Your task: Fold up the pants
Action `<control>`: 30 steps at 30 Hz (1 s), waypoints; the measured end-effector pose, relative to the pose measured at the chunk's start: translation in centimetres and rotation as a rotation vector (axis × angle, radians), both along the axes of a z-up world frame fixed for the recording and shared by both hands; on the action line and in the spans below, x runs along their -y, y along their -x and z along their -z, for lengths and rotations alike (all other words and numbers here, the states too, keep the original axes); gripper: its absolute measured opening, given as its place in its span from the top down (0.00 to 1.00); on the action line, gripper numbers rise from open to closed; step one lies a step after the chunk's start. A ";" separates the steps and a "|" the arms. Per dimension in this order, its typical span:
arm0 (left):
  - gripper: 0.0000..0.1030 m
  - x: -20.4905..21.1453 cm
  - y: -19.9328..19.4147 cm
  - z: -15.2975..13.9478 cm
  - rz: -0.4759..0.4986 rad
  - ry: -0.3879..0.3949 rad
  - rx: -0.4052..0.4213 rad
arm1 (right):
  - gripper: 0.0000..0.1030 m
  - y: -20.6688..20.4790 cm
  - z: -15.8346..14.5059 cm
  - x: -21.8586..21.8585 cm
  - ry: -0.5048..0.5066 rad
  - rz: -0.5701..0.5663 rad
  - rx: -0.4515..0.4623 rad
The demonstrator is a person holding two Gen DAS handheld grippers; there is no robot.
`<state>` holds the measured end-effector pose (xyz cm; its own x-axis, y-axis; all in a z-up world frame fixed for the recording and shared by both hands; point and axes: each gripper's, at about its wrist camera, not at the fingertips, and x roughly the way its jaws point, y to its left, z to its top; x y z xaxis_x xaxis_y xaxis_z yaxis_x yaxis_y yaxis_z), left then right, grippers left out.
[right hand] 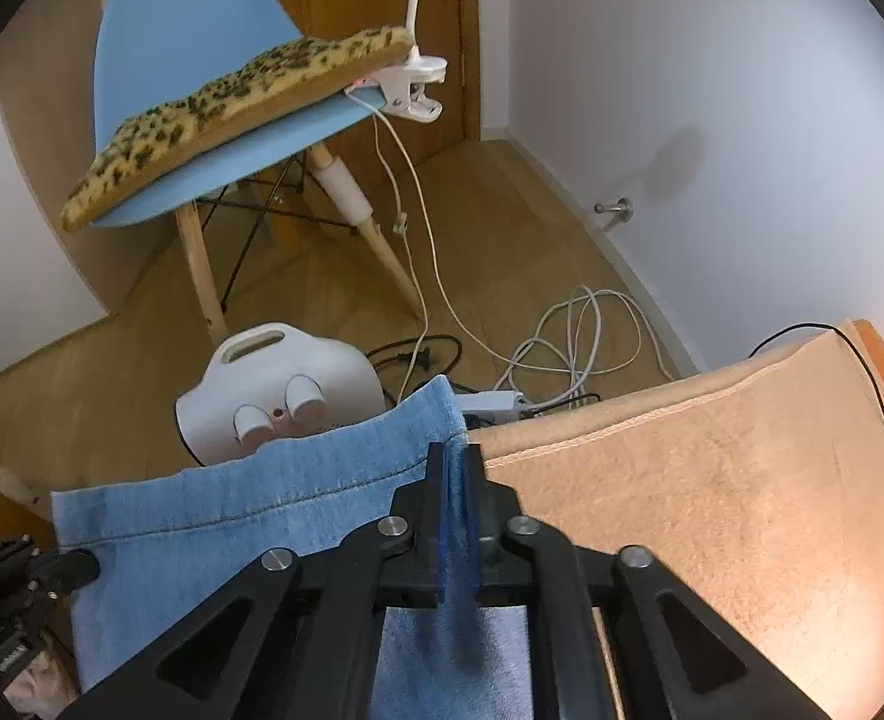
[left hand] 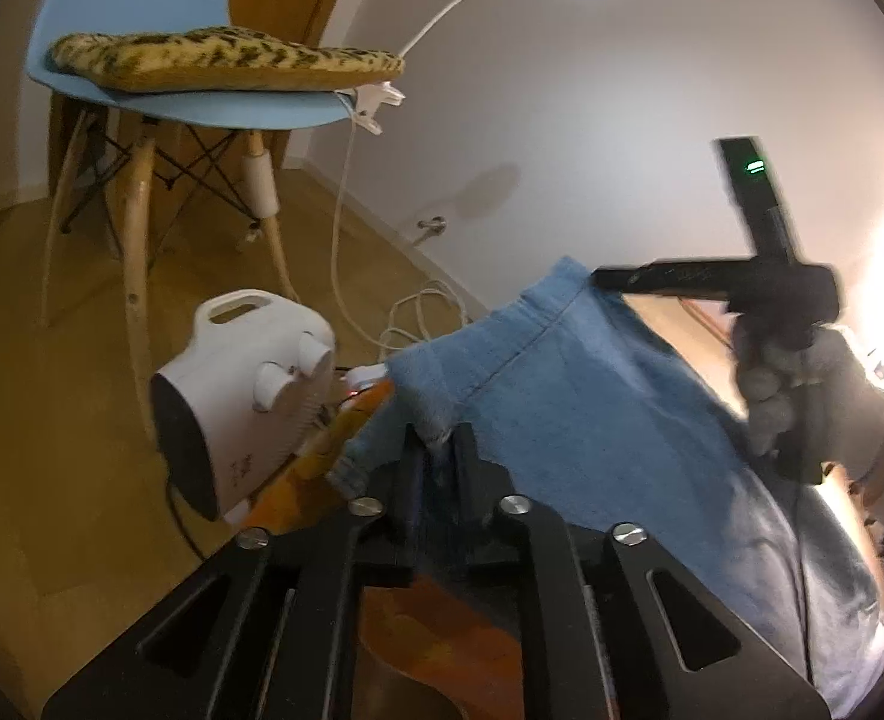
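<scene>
Both tongs pinch the blue pants point(right hand: 249, 510) by one hemmed edge — left tongs point(left hand: 438, 450) at one corner, right tongs point(right hand: 457, 468) at the other. The denim hangs stretched between them, above a peach-covered table point(right hand: 712, 480) — a white heater point(right hand: 273, 396) beyond.

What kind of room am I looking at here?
Most likely a room in a home: wooden floor, a blue chair with a leopard-print cushion, a white fan heater, and a clip-on lamp clamped to the chair.
</scene>
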<state>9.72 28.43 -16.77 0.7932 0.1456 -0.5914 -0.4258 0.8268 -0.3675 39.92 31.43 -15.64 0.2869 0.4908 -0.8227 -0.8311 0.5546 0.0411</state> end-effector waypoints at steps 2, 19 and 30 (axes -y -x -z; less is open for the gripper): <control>0.82 -0.4 0.5 -0.4 -0.013 -0.013 -0.008 | 0.69 0.0 -1.4 1.0 -0.036 0.026 0.003; 0.73 4.3 1.5 -13.0 0.232 -0.138 0.072 | 0.64 8.0 -16.6 22.3 -0.186 0.255 0.052; 0.66 16.2 -2.6 -19.2 0.631 -0.278 0.080 | 0.59 20.0 -22.4 45.3 -0.185 0.564 0.169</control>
